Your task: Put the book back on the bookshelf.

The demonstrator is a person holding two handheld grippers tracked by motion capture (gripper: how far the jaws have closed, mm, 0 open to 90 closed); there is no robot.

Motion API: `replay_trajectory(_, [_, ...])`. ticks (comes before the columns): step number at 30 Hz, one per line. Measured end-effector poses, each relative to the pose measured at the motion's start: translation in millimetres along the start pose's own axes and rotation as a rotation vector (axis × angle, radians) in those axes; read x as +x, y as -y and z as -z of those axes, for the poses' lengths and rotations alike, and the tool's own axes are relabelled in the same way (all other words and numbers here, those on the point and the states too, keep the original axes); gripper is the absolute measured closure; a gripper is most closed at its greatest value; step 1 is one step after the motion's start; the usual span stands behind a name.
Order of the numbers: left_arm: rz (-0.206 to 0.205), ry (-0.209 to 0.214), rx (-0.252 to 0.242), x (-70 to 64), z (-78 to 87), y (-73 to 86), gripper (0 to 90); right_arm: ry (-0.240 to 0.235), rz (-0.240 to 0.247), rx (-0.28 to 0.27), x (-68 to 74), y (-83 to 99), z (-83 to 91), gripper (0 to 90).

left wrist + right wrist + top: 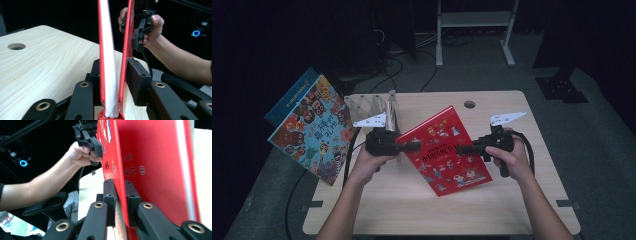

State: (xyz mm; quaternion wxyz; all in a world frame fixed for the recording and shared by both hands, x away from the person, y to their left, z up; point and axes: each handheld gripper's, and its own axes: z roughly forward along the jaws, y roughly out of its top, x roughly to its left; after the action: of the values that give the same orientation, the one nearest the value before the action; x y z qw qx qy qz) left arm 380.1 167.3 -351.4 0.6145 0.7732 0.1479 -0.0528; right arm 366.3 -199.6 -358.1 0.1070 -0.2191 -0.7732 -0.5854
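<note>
Red book (446,150) pinched at opposite edges: left gripper (412,146) fingers clamp book, right gripper (463,149) fingers clamp cover.

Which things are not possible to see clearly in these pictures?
- Red book: title too small in the high view; cut by the top edge in the left gripper view.
- Metal rack: lower part hidden behind the left gripper.
- Blue book: mostly covered by the colourful book.

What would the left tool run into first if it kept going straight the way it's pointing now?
The left tool points across the table toward the person's other side and is already shut on the red hardcover picture book. Going on, it would probably first meet the right tool, clamped on the book's opposite edge, though depth is uncertain.
</note>
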Motion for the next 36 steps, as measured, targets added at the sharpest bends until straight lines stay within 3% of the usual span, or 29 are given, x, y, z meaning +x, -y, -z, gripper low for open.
replay_trajectory(7, [-0.037,0.014,0.023,-7.2,2.5,-13.5,75.9,0.027,0.035,0.07,0.1,0.7,-8.1,77.1])
replay_trajectory(12, [-0.054,0.022,0.025,-10.4,3.3,-17.9,77.0,0.025,0.043,0.085,0.1,0.6,-9.6,76.3])
replay_trajectory(23, [-0.057,0.0,0.016,-12.5,6.2,-28.5,78.6,0.077,0.142,0.18,5.7,-1.7,-16.2,65.2])
replay_trajectory(29, [-0.055,-0.014,0.012,-13.9,5.4,-30.4,78.8,0.086,0.144,0.181,4.4,-0.6,-14.6,62.5])
replay_trajectory(36, [-0.066,-0.054,0.005,-15.7,8.8,-32.8,79.7,0.164,0.135,0.181,1.1,5.0,-1.7,57.6])
